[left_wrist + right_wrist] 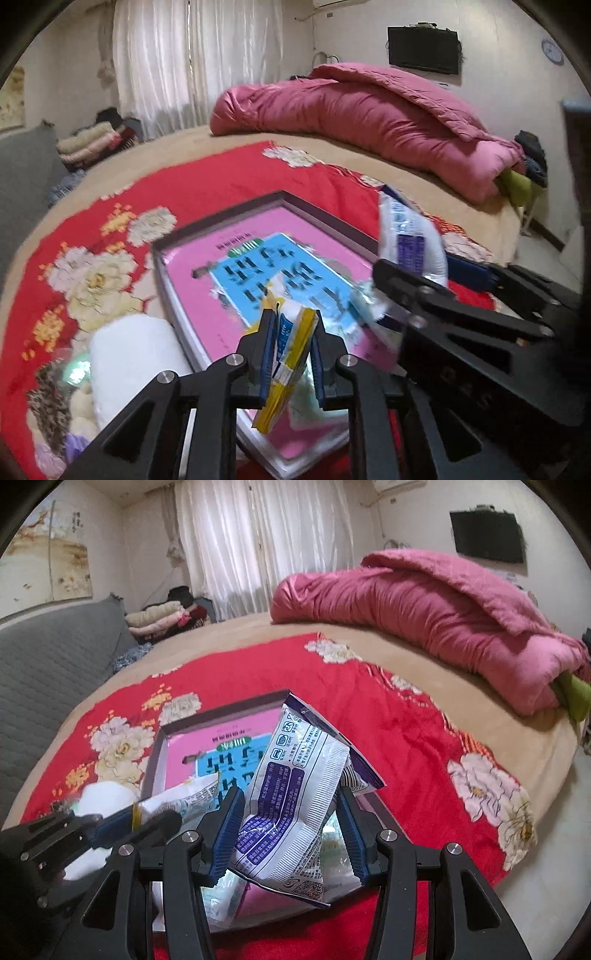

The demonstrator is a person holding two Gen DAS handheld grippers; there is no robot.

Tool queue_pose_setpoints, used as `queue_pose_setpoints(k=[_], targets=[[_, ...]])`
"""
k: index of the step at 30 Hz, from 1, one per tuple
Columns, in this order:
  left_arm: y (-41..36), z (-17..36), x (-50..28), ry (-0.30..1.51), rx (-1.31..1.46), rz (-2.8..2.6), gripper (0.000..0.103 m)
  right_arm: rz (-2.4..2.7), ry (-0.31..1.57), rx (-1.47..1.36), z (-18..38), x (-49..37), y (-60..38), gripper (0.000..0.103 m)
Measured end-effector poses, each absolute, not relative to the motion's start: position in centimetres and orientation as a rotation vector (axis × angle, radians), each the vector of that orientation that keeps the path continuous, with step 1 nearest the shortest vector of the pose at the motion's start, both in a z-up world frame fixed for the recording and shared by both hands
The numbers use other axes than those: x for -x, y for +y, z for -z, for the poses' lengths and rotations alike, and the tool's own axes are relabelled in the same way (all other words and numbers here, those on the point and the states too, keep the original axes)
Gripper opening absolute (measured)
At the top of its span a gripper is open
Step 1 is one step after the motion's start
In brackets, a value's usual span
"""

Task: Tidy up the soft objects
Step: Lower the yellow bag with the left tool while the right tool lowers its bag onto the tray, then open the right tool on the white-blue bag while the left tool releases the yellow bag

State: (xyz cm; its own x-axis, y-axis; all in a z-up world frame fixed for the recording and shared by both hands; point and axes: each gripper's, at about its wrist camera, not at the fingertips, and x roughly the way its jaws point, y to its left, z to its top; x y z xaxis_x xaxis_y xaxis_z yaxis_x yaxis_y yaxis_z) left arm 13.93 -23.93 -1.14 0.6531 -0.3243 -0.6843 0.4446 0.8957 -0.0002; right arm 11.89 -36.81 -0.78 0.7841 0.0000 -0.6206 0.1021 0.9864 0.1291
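Note:
My left gripper (291, 325) is shut on a yellow-and-white soft packet (286, 363), held just above a shallow box (236, 218) with a pink and blue printed bottom. My right gripper (290, 805) is shut on a white-and-purple soft pack (291, 794), held over the same box (221, 709). The right gripper also shows in the left wrist view (410, 273), close on the right, with its pack (406, 232). The left gripper shows in the right wrist view (147, 816) at lower left, holding its packet (177, 801).
The box lies on a red flowered blanket (325, 184) on a tan bed. A white roll (129, 354) and other soft items lie left of the box. A folded pink quilt (369, 122) is at the far side. A grey sofa (48, 664) stands left.

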Motion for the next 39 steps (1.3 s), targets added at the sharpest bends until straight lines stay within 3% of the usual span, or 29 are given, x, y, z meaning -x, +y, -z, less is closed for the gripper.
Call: queue_pose_setpoints(k=[24, 29, 34, 39], targets=[[-22.2, 3.2, -13.1, 0.877, -0.07, 0.544, 0.03, 0.09, 0.822, -0.097, 4.7, -16.7, -37.1, 0.052], [-22.2, 3.4, -12.8, 0.88, -0.084, 0.54, 0.03, 0.09, 0.82, -0.11, 4.8, -16.9, -37.5, 0.055], [-22.2, 3.3, -12.8, 0.884, -0.078, 0.531, 0.03, 0.07, 0.799, -0.175, 4.6, -16.5, -38.6, 0.068], [-22.4, 3.2, -12.6, 0.883, -0.075, 0.526, 0.03, 0.074, 0.704, -0.269, 3.5, -14.8, -40.2, 0.071]])
